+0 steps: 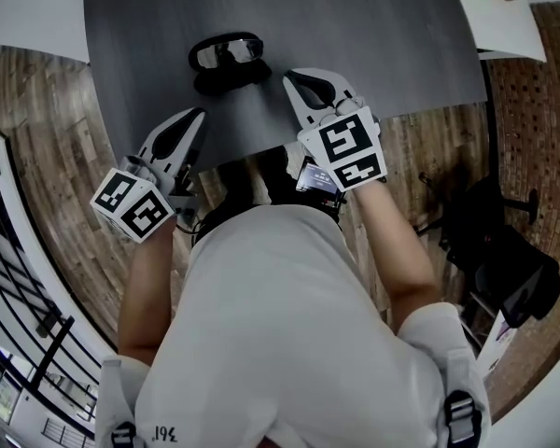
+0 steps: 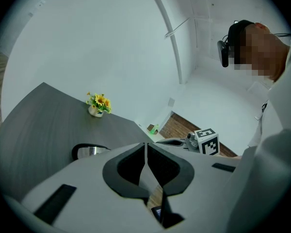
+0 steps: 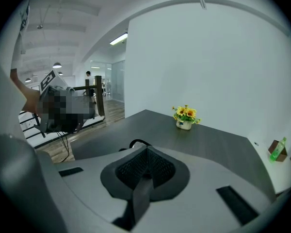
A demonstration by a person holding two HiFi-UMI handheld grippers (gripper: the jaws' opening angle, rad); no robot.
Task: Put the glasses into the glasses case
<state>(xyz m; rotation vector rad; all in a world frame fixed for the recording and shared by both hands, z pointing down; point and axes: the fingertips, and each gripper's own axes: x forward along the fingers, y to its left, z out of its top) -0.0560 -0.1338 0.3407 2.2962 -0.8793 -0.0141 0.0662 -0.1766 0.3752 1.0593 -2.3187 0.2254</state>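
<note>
surface — dark grey, wood-grained | pot of yellow flowers upright near its far edge | green bottle on adjoining white tabletop | wooden floor | black chair — right side

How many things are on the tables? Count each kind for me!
glasses: 1
glasses case: 1
flower pot: 1
green bottle: 1
Total: 4
</note>
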